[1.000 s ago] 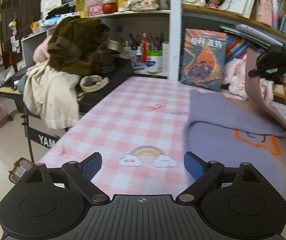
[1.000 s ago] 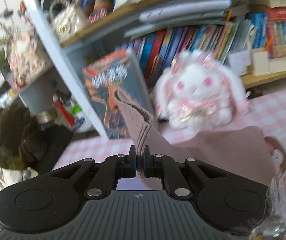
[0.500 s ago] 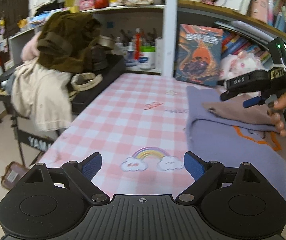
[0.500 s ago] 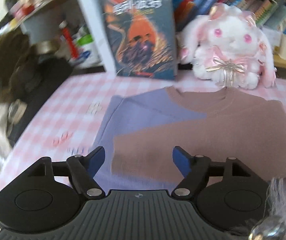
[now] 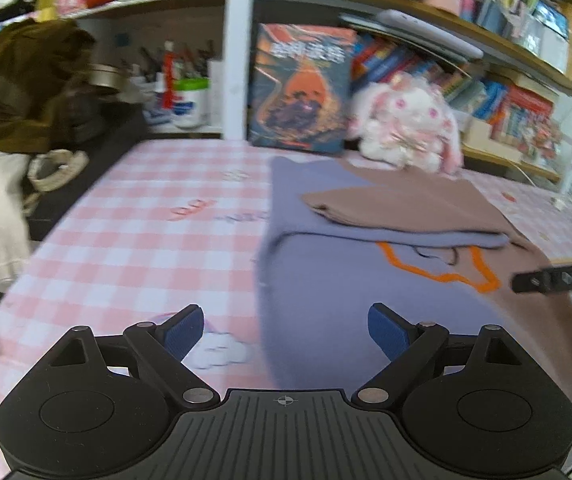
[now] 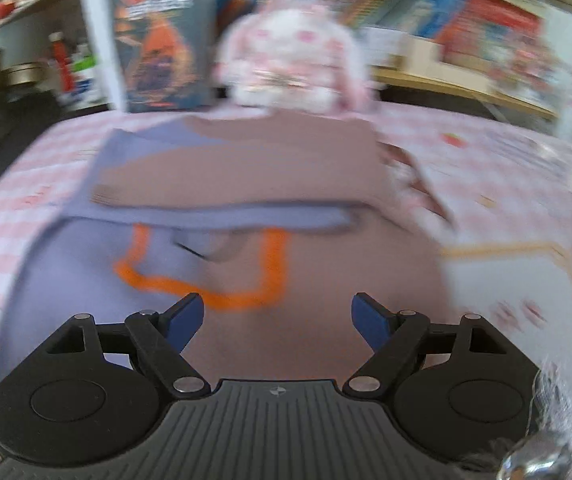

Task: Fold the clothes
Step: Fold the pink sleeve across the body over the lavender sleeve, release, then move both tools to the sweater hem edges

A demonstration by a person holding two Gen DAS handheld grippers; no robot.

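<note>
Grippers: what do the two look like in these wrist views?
Both alike: the left gripper and right gripper have matte black ribbed bodies, round side discs, angled black linkages with silver pivots, blue pads on the fingertips, and a small crosshair mark.

At the bottom of the frame the left gripper (image 5: 285,330) gapes empty over the checked table (image 5: 134,248). A folded purple-and-brown sweater (image 5: 349,280) lies centre-right; a plush rabbit (image 5: 405,120) sits behind it.

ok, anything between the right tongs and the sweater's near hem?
Nothing visible. The right tongs are open, with the sweater directly ahead of them. The plush rabbit and book sit behind the sweater's far edge, out of the path.
</note>
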